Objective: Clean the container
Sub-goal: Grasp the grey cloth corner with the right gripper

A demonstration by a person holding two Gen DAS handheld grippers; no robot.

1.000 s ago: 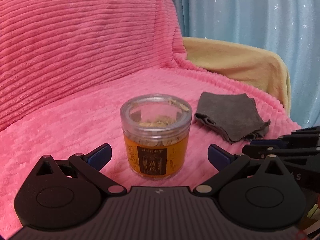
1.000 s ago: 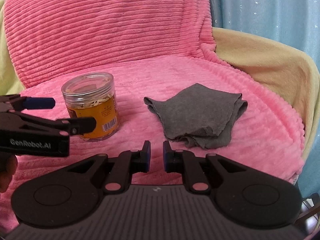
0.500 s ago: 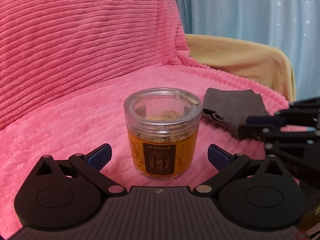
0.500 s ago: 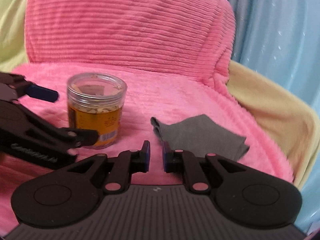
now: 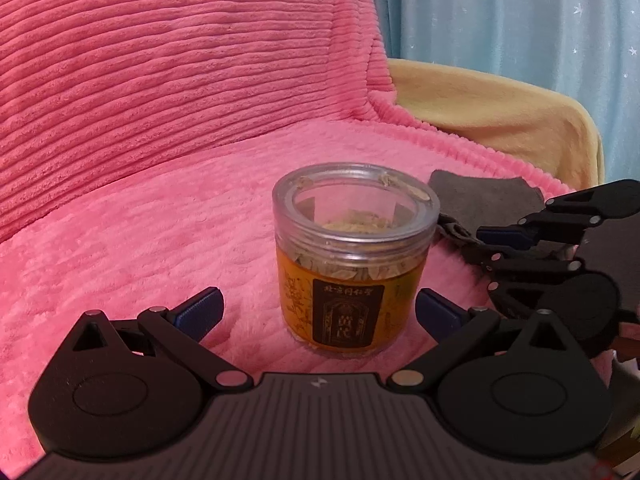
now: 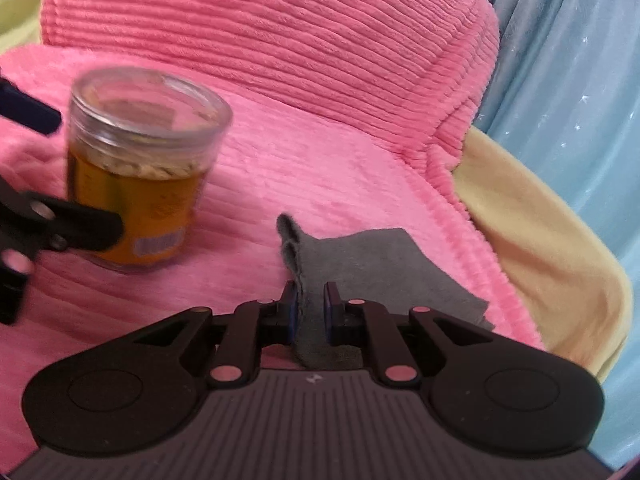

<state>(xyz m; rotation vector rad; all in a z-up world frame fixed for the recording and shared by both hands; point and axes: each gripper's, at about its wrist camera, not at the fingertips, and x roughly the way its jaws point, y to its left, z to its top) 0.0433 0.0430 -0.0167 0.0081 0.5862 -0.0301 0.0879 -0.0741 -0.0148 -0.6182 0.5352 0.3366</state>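
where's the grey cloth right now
The grey cloth lies on the pink blanket to the right of the jar, and one raised edge sits between the fingers of the right hand-held gripper.

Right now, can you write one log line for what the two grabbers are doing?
left gripper: jaws open around clear plastic jar with orange label | right gripper: jaws astride grey folded cloth, not closed | surface: pink ribbed blanket

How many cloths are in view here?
1. A single grey cloth lies on the pink blanket, to the right of the jar, its near edge between the right gripper fingers. Nothing shows a second one.
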